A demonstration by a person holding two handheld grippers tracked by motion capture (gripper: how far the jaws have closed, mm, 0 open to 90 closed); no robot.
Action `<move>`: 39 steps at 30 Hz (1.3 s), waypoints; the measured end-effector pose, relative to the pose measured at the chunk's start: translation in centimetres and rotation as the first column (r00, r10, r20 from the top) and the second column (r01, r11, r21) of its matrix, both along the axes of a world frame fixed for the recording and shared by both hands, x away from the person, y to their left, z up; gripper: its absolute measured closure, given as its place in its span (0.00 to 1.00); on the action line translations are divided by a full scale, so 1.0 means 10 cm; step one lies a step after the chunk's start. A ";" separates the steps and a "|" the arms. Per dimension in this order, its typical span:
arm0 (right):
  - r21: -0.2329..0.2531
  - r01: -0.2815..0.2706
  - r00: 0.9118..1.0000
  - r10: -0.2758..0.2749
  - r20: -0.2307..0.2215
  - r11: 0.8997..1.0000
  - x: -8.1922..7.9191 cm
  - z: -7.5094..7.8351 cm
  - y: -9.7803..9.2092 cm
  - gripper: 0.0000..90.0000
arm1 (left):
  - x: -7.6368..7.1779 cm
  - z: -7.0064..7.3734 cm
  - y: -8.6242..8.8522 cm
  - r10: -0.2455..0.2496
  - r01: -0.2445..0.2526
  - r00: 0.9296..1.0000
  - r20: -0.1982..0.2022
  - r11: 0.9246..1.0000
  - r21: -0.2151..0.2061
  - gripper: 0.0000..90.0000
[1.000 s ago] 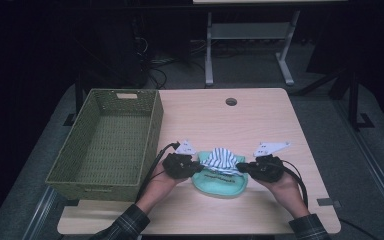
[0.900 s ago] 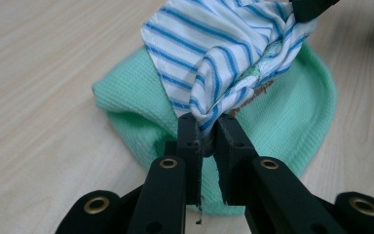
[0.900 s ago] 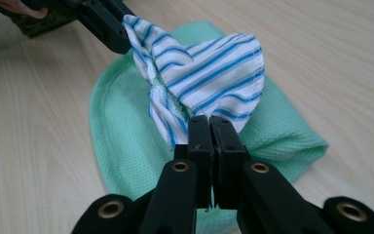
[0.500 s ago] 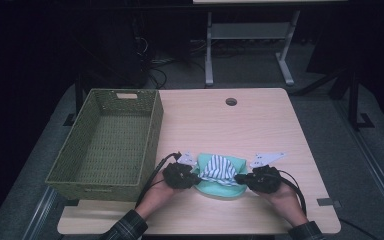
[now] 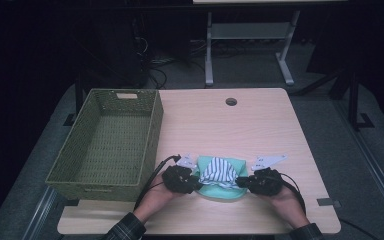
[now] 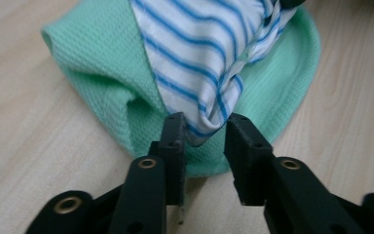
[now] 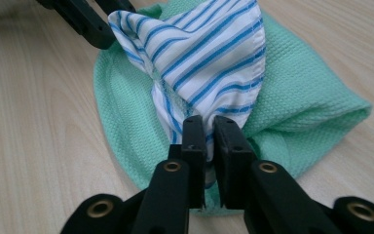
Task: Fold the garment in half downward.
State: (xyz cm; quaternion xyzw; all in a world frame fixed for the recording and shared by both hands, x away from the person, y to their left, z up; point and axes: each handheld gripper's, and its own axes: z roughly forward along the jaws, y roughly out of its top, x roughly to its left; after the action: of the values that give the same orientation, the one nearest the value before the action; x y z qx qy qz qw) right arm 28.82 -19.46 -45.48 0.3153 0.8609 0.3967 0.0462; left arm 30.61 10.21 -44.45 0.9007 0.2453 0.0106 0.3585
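Note:
A blue-and-white striped cloth point(image 5: 219, 171) lies bunched on a folded mint-green cloth point(image 5: 236, 164) near the table's front edge. My left gripper point(image 5: 196, 181) is at the pile's left end. In the left gripper view its jaws stand apart, with a corner of the striped cloth point(image 6: 195, 53) loose in the gap of the left gripper point(image 6: 203, 129), above the green cloth point(image 6: 102, 73). My right gripper point(image 5: 240, 182) is at the pile's right end. The right gripper point(image 7: 209, 131) is shut on the striped cloth point(image 7: 209, 53), which rises tent-like over the green cloth point(image 7: 297, 97).
A deep olive woven basket point(image 5: 152, 130) stands at the table's left, its near right corner close to my left hand. The wooden tabletop point(image 5: 240, 130) stretches back to a cable hole point(image 5: 231, 101). The left gripper's jaws point(image 7: 87, 19) show beyond the striped cloth.
Both grippers and the two cloths have come toward the front edge of the table and closer together. The striped cloth now sits lower on the green one.

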 end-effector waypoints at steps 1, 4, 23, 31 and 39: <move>0.001 0.001 1.000 -0.001 -0.002 1.000 0.00 0.02 -0.01 0.89 | 0.00 0.02 0.00 -0.003 0.003 1.000 0.007 1.000 -0.003 0.71; 0.013 0.011 1.000 -0.011 0.008 1.000 -0.01 0.07 -0.03 0.84 | 0.00 0.12 0.02 0.007 -0.006 1.000 0.025 1.000 -0.031 0.67; -0.017 0.073 0.995 -0.072 0.069 0.997 0.33 0.19 -0.13 1.00 | 0.12 0.16 -0.03 0.084 -0.084 0.996 0.016 0.996 0.017 0.99; -0.012 0.108 0.993 -0.107 0.056 0.994 0.55 0.07 -0.16 1.00 | 0.12 0.09 -0.01 0.087 -0.087 0.996 0.009 0.995 0.048 0.99; 0.010 0.149 0.985 -0.150 0.084 0.989 0.65 0.00 -0.19 1.00 | 0.06 0.02 -0.02 0.084 -0.084 0.996 0.002 0.994 0.064 0.99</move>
State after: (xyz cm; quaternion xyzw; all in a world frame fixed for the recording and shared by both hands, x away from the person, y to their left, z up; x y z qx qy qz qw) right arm 35.35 -21.40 -45.46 0.3619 0.8314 0.4066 0.1118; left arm 31.19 9.97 -44.28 0.9006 0.2827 0.0334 0.3285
